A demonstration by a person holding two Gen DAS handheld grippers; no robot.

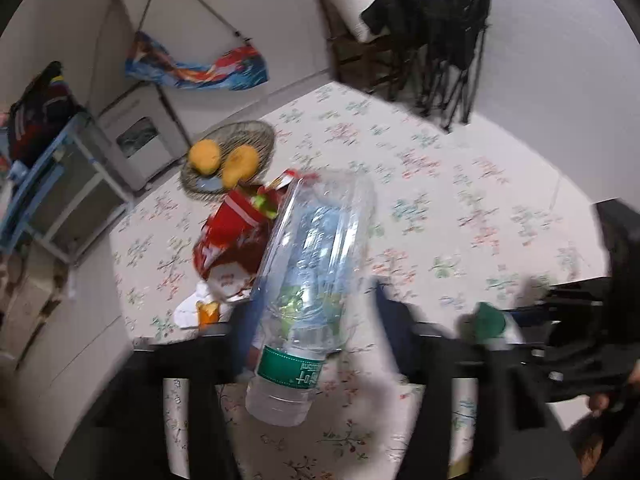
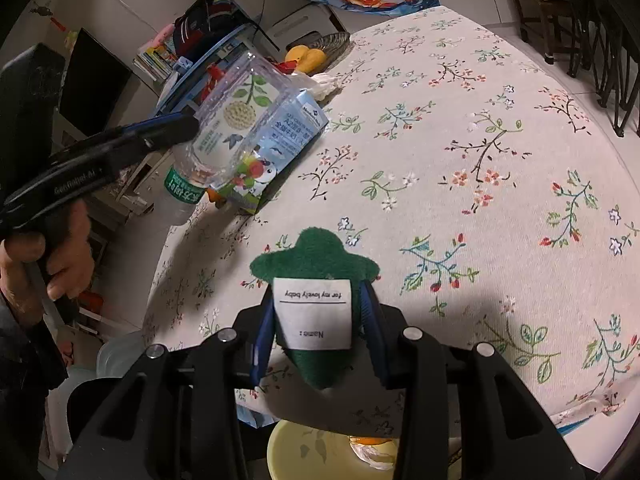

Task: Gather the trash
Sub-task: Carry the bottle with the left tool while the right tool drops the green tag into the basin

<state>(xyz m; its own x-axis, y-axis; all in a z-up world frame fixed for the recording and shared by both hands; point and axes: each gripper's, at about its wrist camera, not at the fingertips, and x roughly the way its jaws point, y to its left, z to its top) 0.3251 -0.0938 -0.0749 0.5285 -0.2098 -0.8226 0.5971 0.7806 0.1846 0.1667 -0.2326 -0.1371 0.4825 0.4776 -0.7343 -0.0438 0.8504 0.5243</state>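
1. Two grippers work over the round table covered by a white floral tablecloth. The right gripper has its blue-padded fingers pressed against both sides of a green felt, tree-shaped ornament with a white paper name tag, pinching it above the table's near edge.
2. Below that gripper, off the table edge, sits a pale yellow round bowl holding crumpled scraps.
3. The left gripper, gripped by a person's hand, has a clear, empty plastic water bottle with a green label band between its jaws. The bottle hangs tilted, cap end low and near the wrist camera. In the blurred left wrist view the left finger lies against the bottle, while the right one stands a little apart, so I cannot tell whether the grip is firm.
4. Just beyond the bottle, at the table's left edge, lie a light blue milk carton with cartoon prints, a crumpled red snack wrapper and a white crumpled tissue.
5. Farther along the same edge rests a woven round basket tray holding two yellow mangoes.
6. Beyond the table, dark folding chairs lean against the wall.
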